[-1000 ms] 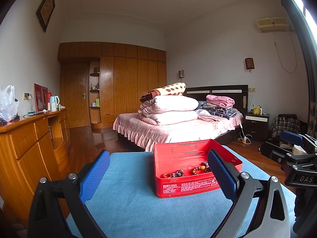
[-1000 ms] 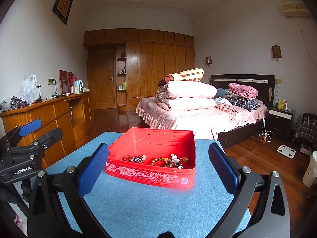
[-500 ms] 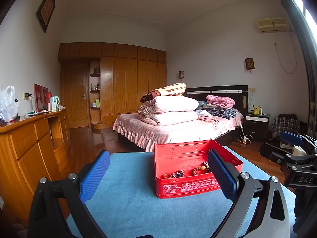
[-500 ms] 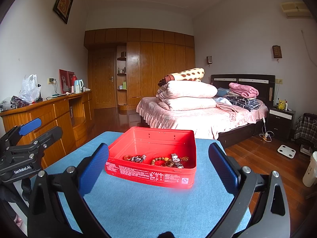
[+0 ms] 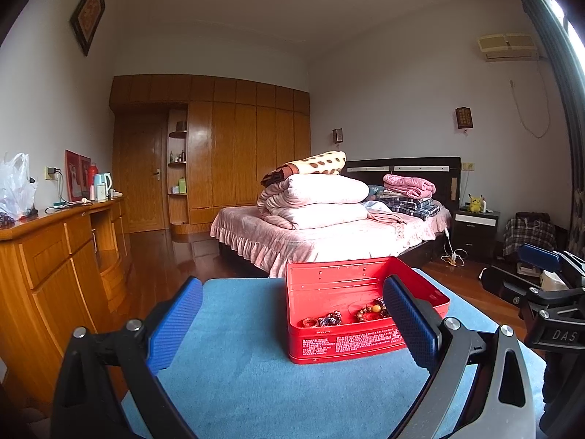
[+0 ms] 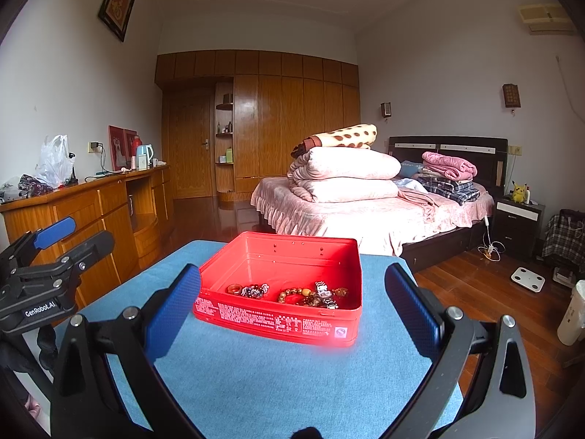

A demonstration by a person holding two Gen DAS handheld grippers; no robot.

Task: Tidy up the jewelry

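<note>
nearest to us, the left gripper (image 5: 292,320) stands with its two blue-padded black fingers (image 5: 175,323) spread wide and nothing between them, low above the blue carpeted table (image 5: 237,373). the right gripper (image 6: 292,307) likewise has its blue pads far apart and carries nothing; we see it again at the right edge of the left wrist view, and the left gripper shows at the left edge of the right wrist view.

just beyond the fingertips, we find the open red rectangular metal tin (image 6: 281,323) resting flat on the table, its front wall printed with white text. in the right wrist view it lies centred between the fingers; in the left wrist view it sits toward the right finger, which covers part of its near right corner.

inside the tin, along its near wall, lies the jewelry: a small reddish ring (image 6: 234,288) at the left, a dark beaded bracelet (image 6: 256,290) beside it, a brown wooden bead bracelet (image 6: 296,294) further right, and a silver metal-link watch (image 6: 325,294) among the beads. the far half of the tin floor is bare.

behind the table we note dark wooden flooring, a bed with pink bedding (image 6: 365,216) piled with folded quilts, a long wooden sideboard (image 6: 91,205) at the left, and a wooden wardrobe wall (image 6: 278,124) farthest away.
</note>
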